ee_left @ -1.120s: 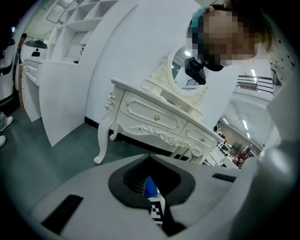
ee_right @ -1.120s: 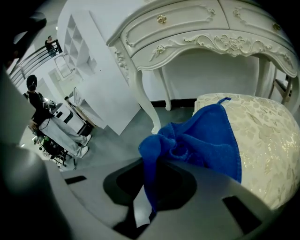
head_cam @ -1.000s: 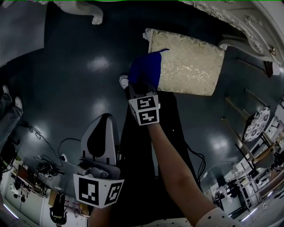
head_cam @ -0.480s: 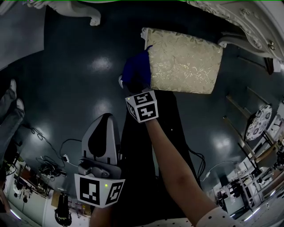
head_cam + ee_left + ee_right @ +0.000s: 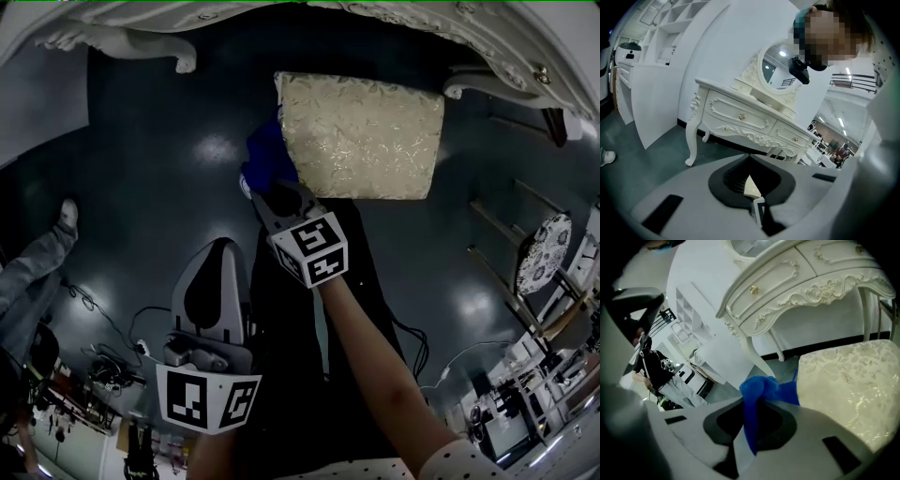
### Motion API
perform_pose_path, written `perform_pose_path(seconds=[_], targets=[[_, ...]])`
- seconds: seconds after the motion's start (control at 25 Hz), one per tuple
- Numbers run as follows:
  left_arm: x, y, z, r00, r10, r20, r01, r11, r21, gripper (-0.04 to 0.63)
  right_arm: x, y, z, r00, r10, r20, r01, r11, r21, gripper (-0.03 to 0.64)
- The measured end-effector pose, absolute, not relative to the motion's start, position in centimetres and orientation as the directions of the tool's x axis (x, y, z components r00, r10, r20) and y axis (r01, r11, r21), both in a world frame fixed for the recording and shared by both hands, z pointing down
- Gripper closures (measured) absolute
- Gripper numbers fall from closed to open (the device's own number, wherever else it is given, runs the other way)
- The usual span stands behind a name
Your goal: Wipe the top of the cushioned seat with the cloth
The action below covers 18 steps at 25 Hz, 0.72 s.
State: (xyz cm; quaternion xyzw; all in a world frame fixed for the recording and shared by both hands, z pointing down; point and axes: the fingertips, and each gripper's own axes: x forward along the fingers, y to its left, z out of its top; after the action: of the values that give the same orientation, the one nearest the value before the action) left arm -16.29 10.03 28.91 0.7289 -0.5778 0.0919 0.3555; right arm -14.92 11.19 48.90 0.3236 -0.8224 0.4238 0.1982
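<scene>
The cushioned seat (image 5: 361, 136) has a cream and gold patterned top and stands in front of a white dressing table. My right gripper (image 5: 281, 199) is shut on a bunched blue cloth (image 5: 269, 159), which hangs just off the seat's left edge, over the dark floor. In the right gripper view the cloth (image 5: 759, 390) sticks out of the right gripper (image 5: 750, 427), with the seat (image 5: 853, 385) to its right. My left gripper (image 5: 217, 255) is held low and back from the seat, jaws together with nothing in them. The left gripper (image 5: 752, 197) points toward the dressing table.
The white carved dressing table (image 5: 281, 14) spans the far side, one leg (image 5: 178, 61) left of the seat. It carries an oval mirror (image 5: 776, 70). Another person's legs (image 5: 37, 262) stand at the left, cables (image 5: 112, 328) lie on the floor, and a round patterned chair (image 5: 539, 262) is at the right.
My right gripper has drawn the blue cloth leftward, from lying on the seat's left part to hanging beside its left edge. The left gripper has stayed put.
</scene>
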Motion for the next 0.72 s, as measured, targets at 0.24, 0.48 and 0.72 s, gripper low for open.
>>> perform_pose_path(seconds=[0.24,0.48,0.72], targets=[[-13.0,8.8,26.1,0.323,-0.808,0.493,-0.906,-0.113,0.409,0.598,-7.8,10.3,42.3,-0.674,-0.468,0.572,-0.739,0.428,-0.52,0.557],[-8.2,6.1,20.9,0.37,-0.843,0.39,-0.891,-0.203,0.407,0.598,1.0,9.3,35.5,-0.548,-0.57,0.612,-0.836,0.386,-0.39,0.557],[-3.7,2.9,14.1,0.44,-0.861,0.254,-0.864,-0.329,0.381,0.598,6.7,8.5,28.1,-0.492,-0.654,0.575,-0.871,0.359,-0.336,0.557]])
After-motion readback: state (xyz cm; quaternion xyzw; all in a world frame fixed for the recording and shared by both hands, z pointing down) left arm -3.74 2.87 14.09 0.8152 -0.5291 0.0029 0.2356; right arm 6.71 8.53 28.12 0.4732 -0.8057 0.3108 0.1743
